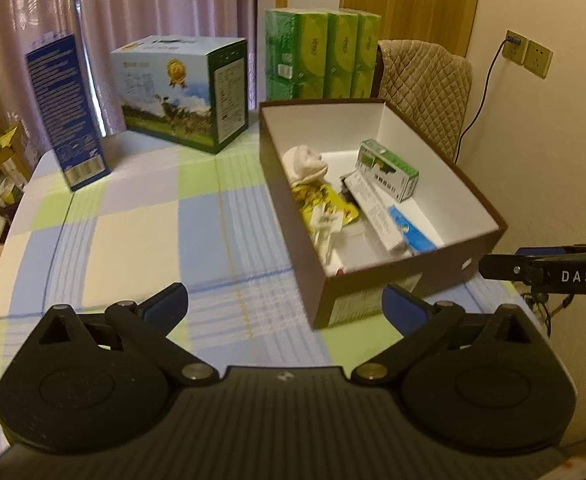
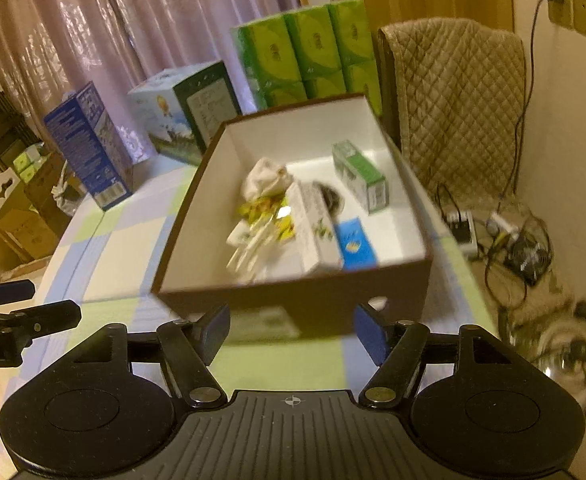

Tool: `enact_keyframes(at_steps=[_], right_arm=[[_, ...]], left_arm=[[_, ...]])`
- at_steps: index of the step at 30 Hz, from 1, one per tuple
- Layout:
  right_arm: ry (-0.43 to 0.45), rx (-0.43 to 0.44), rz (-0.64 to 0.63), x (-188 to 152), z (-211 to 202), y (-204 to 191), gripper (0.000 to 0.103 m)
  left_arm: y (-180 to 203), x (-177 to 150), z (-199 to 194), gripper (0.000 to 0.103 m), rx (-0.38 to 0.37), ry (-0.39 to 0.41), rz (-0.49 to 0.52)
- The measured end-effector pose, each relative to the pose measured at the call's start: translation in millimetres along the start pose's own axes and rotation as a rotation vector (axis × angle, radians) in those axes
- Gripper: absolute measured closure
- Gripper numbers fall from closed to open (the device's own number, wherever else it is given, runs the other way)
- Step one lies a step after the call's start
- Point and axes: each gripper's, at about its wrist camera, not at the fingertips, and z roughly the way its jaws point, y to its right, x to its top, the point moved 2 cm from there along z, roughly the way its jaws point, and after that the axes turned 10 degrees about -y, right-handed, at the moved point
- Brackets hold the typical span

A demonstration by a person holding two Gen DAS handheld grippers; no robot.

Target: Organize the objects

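We see the brown box (image 1: 357,280) lying with its long axis toward the table's (image 1: 141,216) far edge; both grippers' (image 1: 285,304) (image 2: 291,328) fingers are wide, empty.

The letters "DAS" stand in white on the black body of the right claw (image 1: 489,266), seen at the right edge of the left wrist view. In the right wrist view, the left claw (image 2: 33,304) at the left edge carries a white mark cut off by the frame, of which only "oot.AI" reads. The blue carton (image 1: 67,114), the landscape-printed carton (image 1: 181,92), the green tissue packs (image 1: 325,52) and the small boxes inside the brown box (image 1: 373,284) all bear print, too small or blurred to read.
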Motion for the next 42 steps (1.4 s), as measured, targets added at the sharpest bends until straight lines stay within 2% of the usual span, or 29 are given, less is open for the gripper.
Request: enact_keyframes(at_steps=[8, 17, 25, 31, 42], right_arm=[[-0.037, 0.012, -0.02, -47, -12, -48, 0.037], [-0.078, 0.026, -0.075, -102, -20, -98, 0.037], [-0.116, 0.039, -0.121, -147, -25, -130, 0.037], [-0.122, 0.049, -0.145, -167, -31, -143, 0.037], [-0.125, 0.041, -0.155, -182, -39, -152, 0.037]], left_arm=[[-33, -53, -37, 0.001, 0.028, -0.029, -0.031], [-70, -119, -70, 0.001, 0.079, -0.099, -0.102], [-88, -170, -96, 0.001, 0.105, -0.132, -0.143], [-93, -191, -110, 0.001, 0.112, -0.133, -0.152], [-90, -202, -121, 0.001, 0.105, -0.115, -0.138]])
